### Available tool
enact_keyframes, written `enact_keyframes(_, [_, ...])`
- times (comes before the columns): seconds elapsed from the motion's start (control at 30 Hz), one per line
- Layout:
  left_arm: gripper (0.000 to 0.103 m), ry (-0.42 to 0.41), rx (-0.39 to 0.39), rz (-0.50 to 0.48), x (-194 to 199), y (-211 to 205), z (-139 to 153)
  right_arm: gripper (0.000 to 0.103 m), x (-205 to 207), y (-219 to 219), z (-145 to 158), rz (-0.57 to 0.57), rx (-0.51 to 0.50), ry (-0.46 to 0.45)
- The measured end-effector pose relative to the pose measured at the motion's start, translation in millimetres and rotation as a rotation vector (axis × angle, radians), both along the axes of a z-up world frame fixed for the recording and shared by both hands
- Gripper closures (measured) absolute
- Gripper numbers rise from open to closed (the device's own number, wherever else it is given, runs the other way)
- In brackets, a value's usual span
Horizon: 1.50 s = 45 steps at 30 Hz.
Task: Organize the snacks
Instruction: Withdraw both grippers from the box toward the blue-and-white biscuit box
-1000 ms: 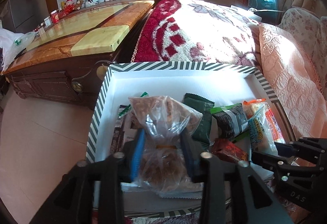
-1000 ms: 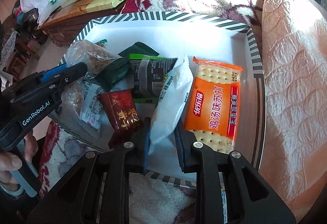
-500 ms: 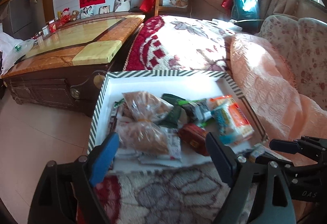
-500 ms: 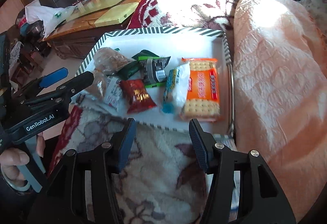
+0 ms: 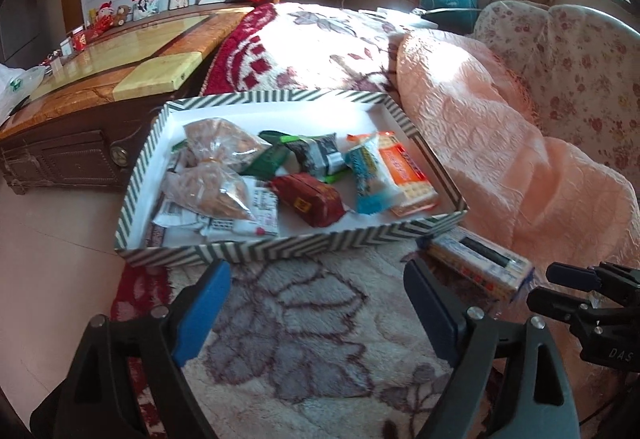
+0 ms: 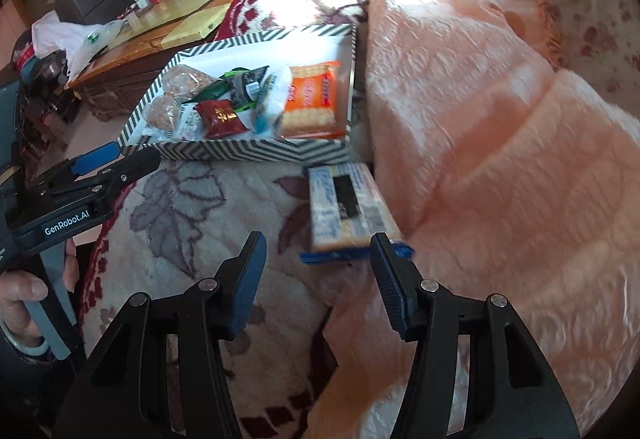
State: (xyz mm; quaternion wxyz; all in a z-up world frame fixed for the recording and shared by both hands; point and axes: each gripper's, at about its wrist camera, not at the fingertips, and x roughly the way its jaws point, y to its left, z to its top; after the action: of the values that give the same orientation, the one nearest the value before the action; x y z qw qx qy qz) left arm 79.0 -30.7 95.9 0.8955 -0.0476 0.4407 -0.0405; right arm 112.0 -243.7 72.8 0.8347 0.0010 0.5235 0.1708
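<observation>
A striped box (image 5: 280, 243) (image 6: 240, 153) lies on the floral blanket and holds several snacks: a clear bag of brown snacks (image 5: 216, 167), a red packet (image 5: 308, 199) (image 6: 222, 117), a blue-white packet (image 5: 368, 175) and an orange cracker pack (image 5: 404, 171) (image 6: 310, 101). A blue-ended cracker pack (image 5: 476, 263) (image 6: 346, 211) lies outside the box on the blanket. My left gripper (image 5: 316, 299) is open and empty, in front of the box. My right gripper (image 6: 316, 271) is open and empty, just short of the loose cracker pack.
A peach quilt (image 5: 500, 143) (image 6: 500, 119) rises on the right beside the box. A wooden coffee table (image 5: 100, 79) stands to the left, with tiled floor (image 5: 52, 259) below. The floral blanket (image 5: 300, 339) spreads under both grippers.
Both grippers let go of their snacks in the box, opened wide and pulled back toward me. The right one swung right, toward the loose cracker pack.
</observation>
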Motion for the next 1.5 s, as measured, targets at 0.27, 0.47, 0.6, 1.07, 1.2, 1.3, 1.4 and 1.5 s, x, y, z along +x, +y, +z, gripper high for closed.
enact_keyframes(0.27, [0.013,0.077,-0.06,-0.077,14,-42,-6,0.049,-6,-19,-6,-0.049,0.014,0.0])
enact_keyframes(0.47, [0.013,0.135,-0.098,-0.098,33,-72,-11,0.049,-13,-25,-4,-0.038,0.017,0.016])
enact_keyframes(0.6, [0.013,0.154,-0.112,-0.115,41,-89,-9,0.049,-14,-31,-5,-0.047,0.039,0.02])
enact_keyframes(1.07, [0.011,0.227,-0.128,-0.119,57,-110,-22,0.049,-14,-37,-14,-0.06,0.051,0.059])
enact_keyframes(1.2, [0.011,0.255,-0.156,-0.112,58,-113,-29,0.049,-14,-35,-14,-0.053,0.048,0.06])
enact_keyframes(1.3, [0.011,0.267,-0.156,-0.12,60,-122,-31,0.049,-14,-36,-15,-0.061,0.056,0.067])
enact_keyframes(1.4, [0.011,0.289,-0.171,-0.121,66,-132,-35,0.048,-14,-34,-16,-0.05,0.055,0.072])
enact_keyframes(1.5, [0.011,0.316,-0.163,-0.13,71,-141,-42,0.046,-14,-34,-17,-0.046,0.056,0.079])
